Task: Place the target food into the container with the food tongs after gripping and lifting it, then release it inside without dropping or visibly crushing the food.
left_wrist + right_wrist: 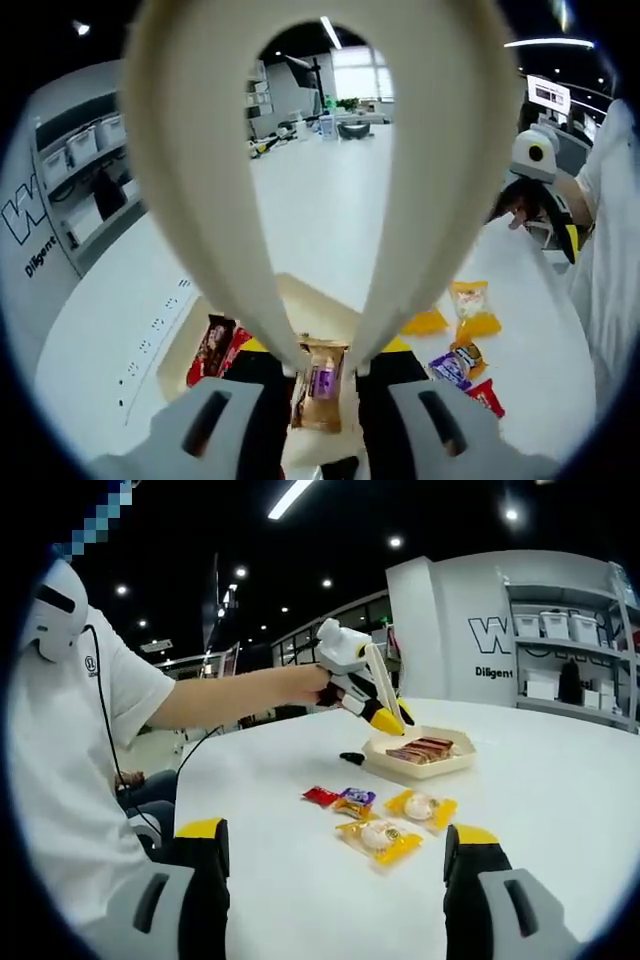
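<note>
A brown-wrapped snack packet (322, 385) with a purple label is seen pinched between the 2 cream tips of the food tongs (200, 170), directly ahead of the left gripper (322, 400) and between its jaws. The tongs, smooth plastic with broad curved arms joined in a loop, are squeezed shut by the left gripper's 2 grey jaws. Beneath the packet lies the container (300, 295), a shallow cream rectangular tray; glossy red-brown packets (213, 348) rest inside it, left of the jaws. To the right of the jaws, yellow, purple and red wrapped sweets (462, 345) are scattered on the white table (330, 210).

In the right gripper view, the right gripper (335, 880) is seen with its yellow-tipped jaws held wide apart, nothing between them, low over the table (560, 780). Ahead of them lie the sweets (380, 835), then the container (420, 760) with the left gripper (385, 718) over it.
</note>
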